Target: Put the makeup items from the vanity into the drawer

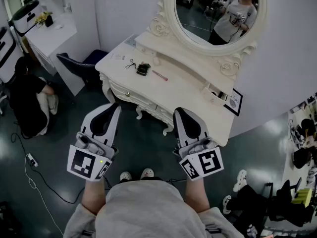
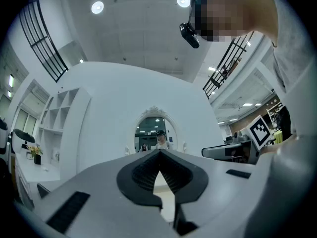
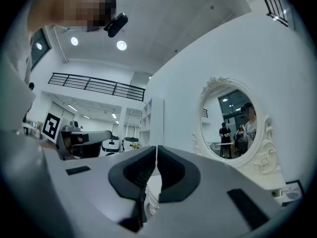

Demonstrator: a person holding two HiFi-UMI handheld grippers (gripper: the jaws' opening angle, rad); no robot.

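Black makeup item (image 1: 143, 69) on vanity (image 1: 188, 83), head view alone, mirror (image 1: 218, 14) in all

The vanity (image 1: 194, 81) is cream-white all over, tabletop and carved oval mirror frame (image 1: 161, 28) alike. Against it show a black square compact (image 1: 143, 69), a thin pink stick (image 1: 159, 75) and a small black wiry item (image 1: 131, 64) (too small to name). A card (image 1: 234, 102) is white in a black frame. The left gripper (image 1: 115, 106) and right gripper (image 1: 178, 111) are pale grey with black ribbed pads, and each carries a cube of black-and-white square markers. The floor (image 1: 143, 143) is a dark, glossy grey-green.
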